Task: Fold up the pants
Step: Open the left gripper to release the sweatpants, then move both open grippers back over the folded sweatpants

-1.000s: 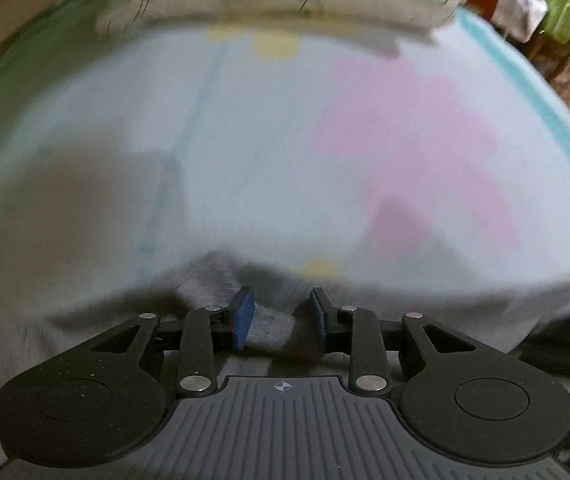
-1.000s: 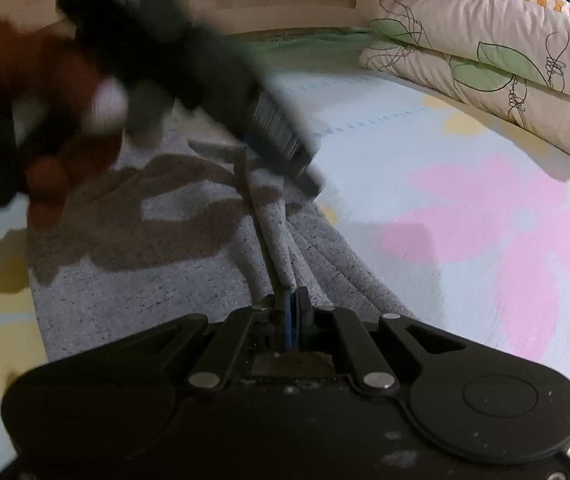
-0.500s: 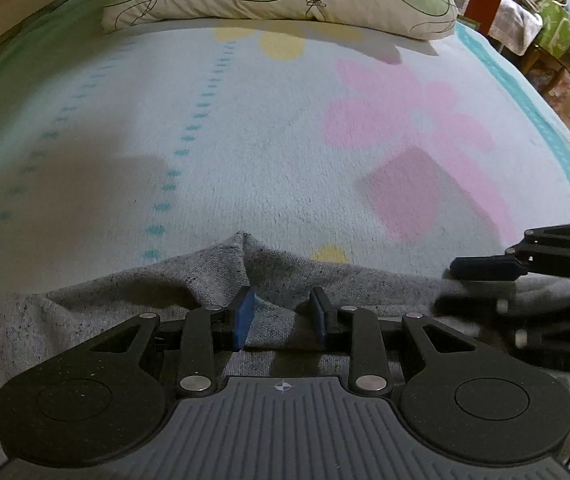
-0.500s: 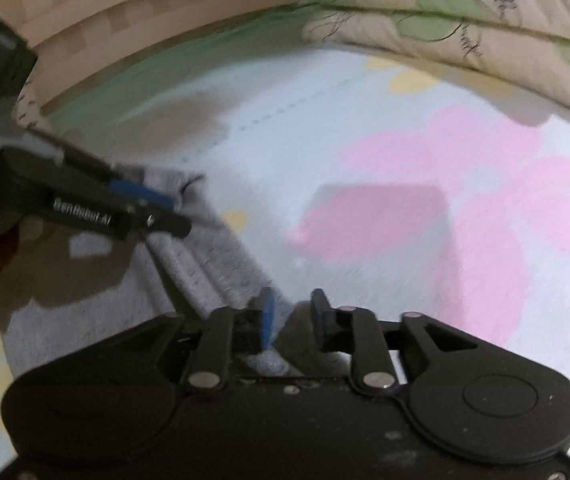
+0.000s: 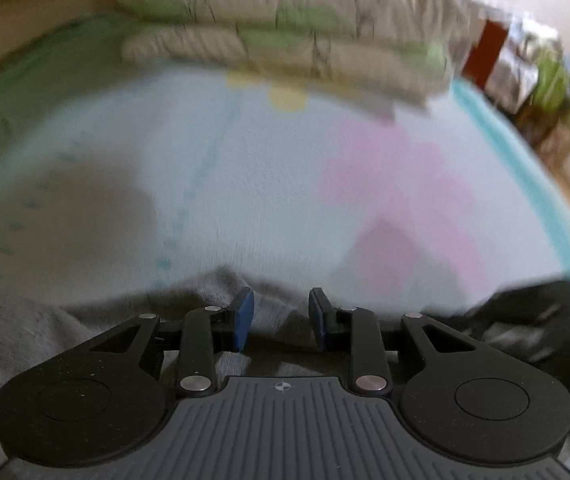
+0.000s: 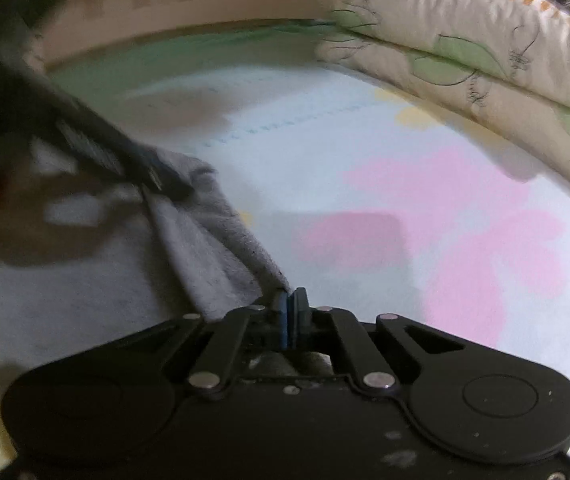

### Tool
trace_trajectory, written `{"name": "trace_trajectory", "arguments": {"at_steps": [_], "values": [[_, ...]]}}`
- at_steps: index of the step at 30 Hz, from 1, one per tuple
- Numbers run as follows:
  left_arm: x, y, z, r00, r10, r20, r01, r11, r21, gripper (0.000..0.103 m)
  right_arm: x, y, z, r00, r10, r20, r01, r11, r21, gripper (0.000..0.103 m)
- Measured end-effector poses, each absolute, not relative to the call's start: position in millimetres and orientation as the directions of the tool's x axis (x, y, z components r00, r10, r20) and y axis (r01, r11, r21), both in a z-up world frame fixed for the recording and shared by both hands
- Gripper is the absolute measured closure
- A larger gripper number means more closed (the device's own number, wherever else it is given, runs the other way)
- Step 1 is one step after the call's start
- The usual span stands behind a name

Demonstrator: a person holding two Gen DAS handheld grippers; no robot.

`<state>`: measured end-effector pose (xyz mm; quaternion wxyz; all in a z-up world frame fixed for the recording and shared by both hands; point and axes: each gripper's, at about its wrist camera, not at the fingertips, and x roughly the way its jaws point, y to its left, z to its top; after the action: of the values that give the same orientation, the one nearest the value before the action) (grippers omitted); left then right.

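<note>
The grey pants [image 6: 85, 300] lie spread on a pale bed sheet [image 6: 325, 152] printed with pink flowers. My right gripper [image 6: 289, 312] is shut, its blue pads pinching the end of a raised ridge of the grey fabric. That ridge runs up and left to my left gripper [image 6: 165, 178], which also holds the cloth. In the blurred left wrist view my left gripper [image 5: 280, 316] is shut on a thick bunch of the pants [image 5: 25, 340], the pads standing a little apart around it. The right tool shows as a dark blur at the right edge.
Stacked cream pillows with green leaf prints [image 6: 485, 60] lie along the far side of the bed, by a wooden headboard [image 6: 165, 20]. The sheet's teal border [image 5: 525, 168] marks the bed's right edge, with cluttered furniture [image 5: 533, 72] beyond.
My right gripper opened, moved to the edge of the pants and shut again on the fabric ridge. My left gripper kept its hold and lifted slightly, and its view tilted up towards the pillows.
</note>
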<state>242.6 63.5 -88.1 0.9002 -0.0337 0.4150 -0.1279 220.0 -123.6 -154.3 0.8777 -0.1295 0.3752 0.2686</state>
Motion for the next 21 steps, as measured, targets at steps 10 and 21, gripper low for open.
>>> {"name": "trace_trajectory", "arguments": {"at_steps": [10,21], "values": [[202,106,-102,0.561,-0.173,-0.809,0.139,0.984,-0.114,0.073,216,-134,-118,0.7,0.355,-0.62,-0.427,0.904,0.036,0.084],[143,121,-121,0.547,-0.19,-0.815,0.111,0.982,-0.155,0.073,218,-35,-122,0.582,0.493,-0.647,-0.613,0.788,0.049,0.09]]}}
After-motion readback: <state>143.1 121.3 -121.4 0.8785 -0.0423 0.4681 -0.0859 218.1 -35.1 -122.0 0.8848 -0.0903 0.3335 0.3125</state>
